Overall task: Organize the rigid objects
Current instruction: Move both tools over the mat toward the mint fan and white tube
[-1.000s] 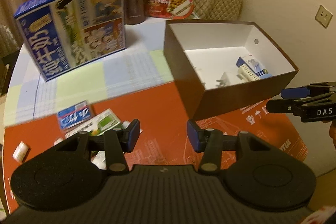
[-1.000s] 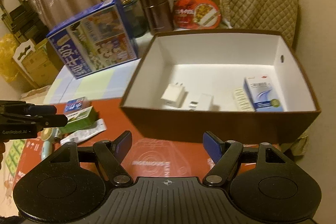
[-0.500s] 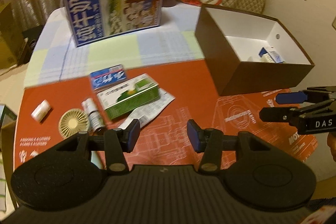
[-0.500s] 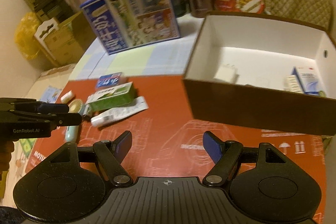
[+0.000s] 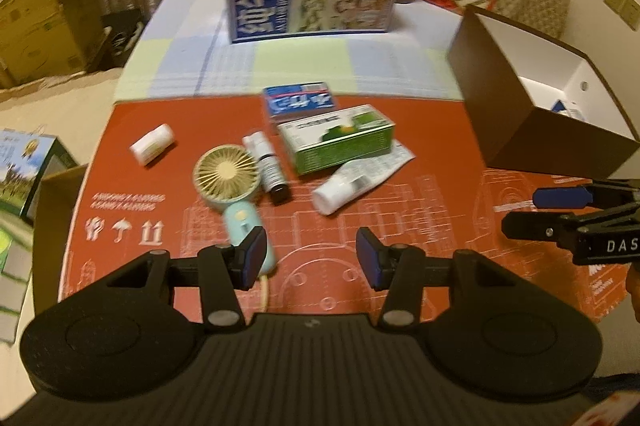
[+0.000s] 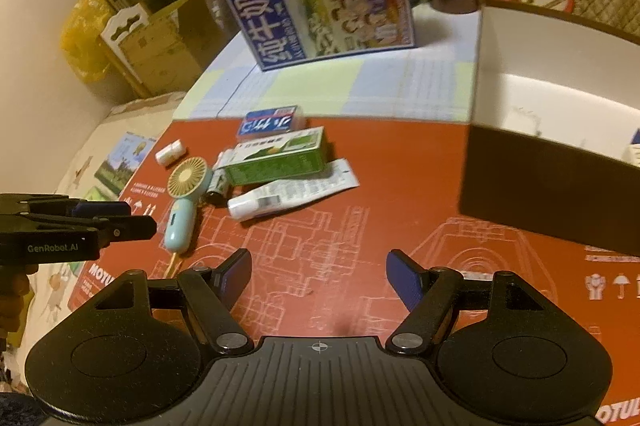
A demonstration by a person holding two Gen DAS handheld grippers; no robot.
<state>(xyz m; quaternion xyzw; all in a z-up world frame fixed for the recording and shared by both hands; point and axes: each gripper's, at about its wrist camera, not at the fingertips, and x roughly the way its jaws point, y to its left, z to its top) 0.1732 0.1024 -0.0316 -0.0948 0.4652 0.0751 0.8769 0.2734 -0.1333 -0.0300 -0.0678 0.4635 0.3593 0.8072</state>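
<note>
The left gripper [image 5: 308, 252] hovers over the red mat [image 5: 420, 210] with its jaws spread and nothing between them; the right gripper [image 6: 318, 276] hangs likewise, jaws wide and empty; each shows at the edge of the other's view.

The loose things lie in a cluster on the mat, all placed here relative to the fan [image 5: 228, 182]; the fan lies with its round head away from the left gripper and its pale handle running back toward it, the handle's end just beside the left jaw's pad; the small bottle [image 5: 267, 166] lies just right of the fan's head, its long axis nearly parallel to the handle; the white tube [image 5: 352, 180] lies farther right, slanted, with the green box [image 5: 340, 138] beyond it and the blue packet [image 5: 300, 100] beyond that; a white roll [image 5: 152, 144] sits apart to the fan's left.

The brown bin [image 5: 532, 106], already holding a few items, stands well to the right of the fan, nearer the right gripper.

The left gripper looks the nearer to the fan; since the handle runs roughly along its line of sight, the jaws would likely close across the handle's width with little turning, then carry it rightward to the bin.
</note>
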